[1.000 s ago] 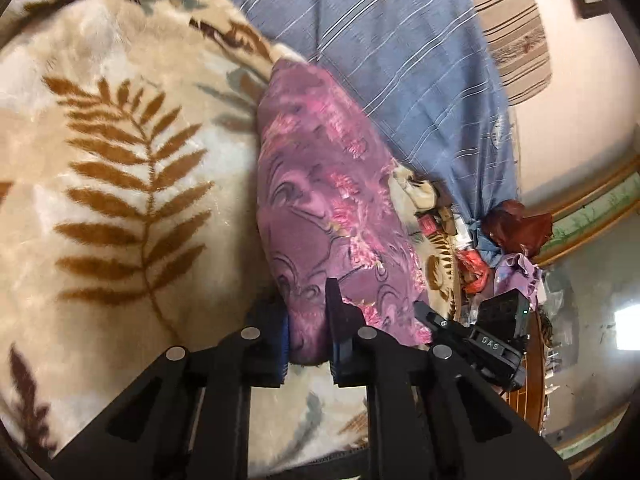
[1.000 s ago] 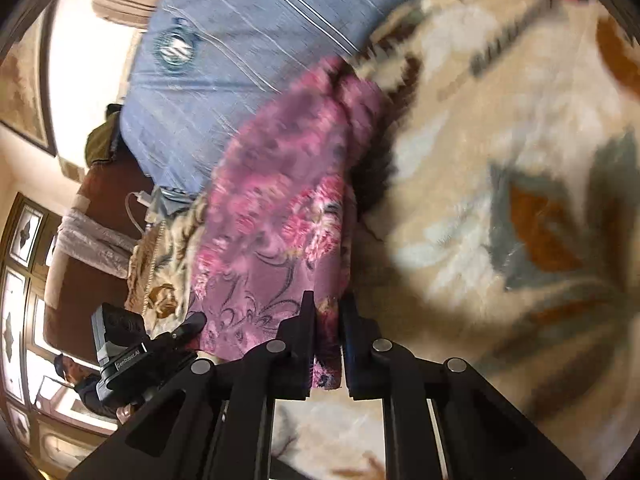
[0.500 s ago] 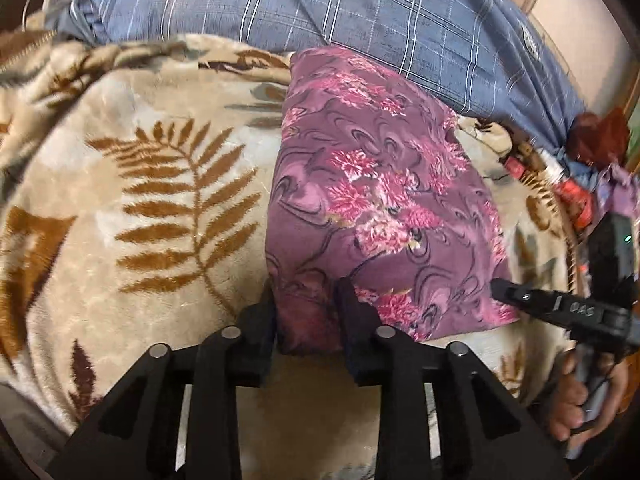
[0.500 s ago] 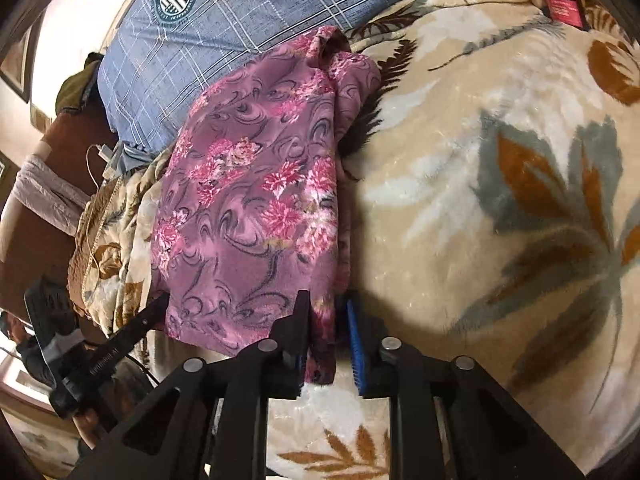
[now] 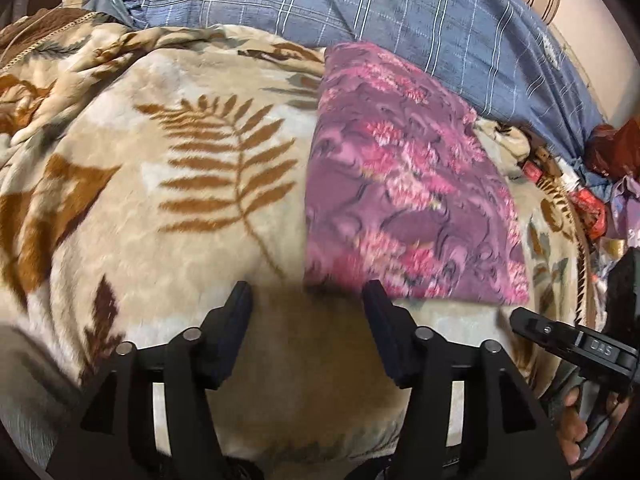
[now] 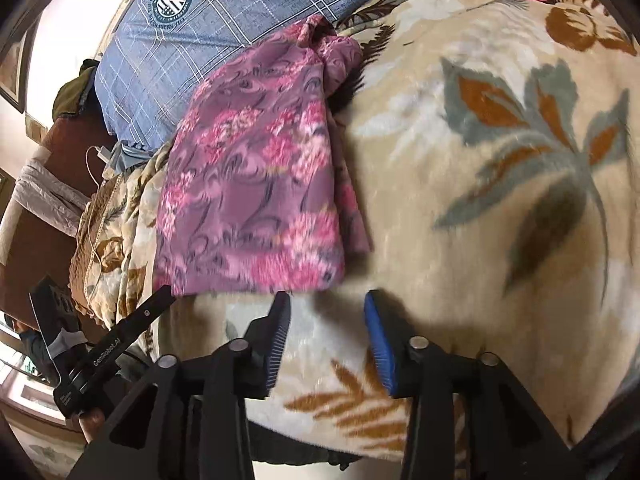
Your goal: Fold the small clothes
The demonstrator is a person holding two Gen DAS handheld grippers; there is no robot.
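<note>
A folded purple garment with pink flowers (image 5: 404, 192) (image 6: 256, 200) lies flat on a beige leaf-patterned blanket (image 5: 180, 200) (image 6: 480, 160). My left gripper (image 5: 308, 300) sits just in front of the garment's near left corner, its jaws opening, with only blanket between them. My right gripper (image 6: 326, 308) hovers just in front of the garment's near right corner, its jaws also opening and holding nothing. Each gripper shows at the edge of the other wrist view, held by a hand.
A blue checked pillow (image 5: 360, 12) (image 6: 224, 28) lies behind the garment. Small clutter and a dark red item (image 5: 612, 152) crowd the blanket's right edge in the left wrist view. A white cable and charger (image 6: 98, 156) lie left of the garment.
Both grippers let go of the garment's near edge and drew back a little as their jaws opened. The garment now lies flat and spread on the blanket.
</note>
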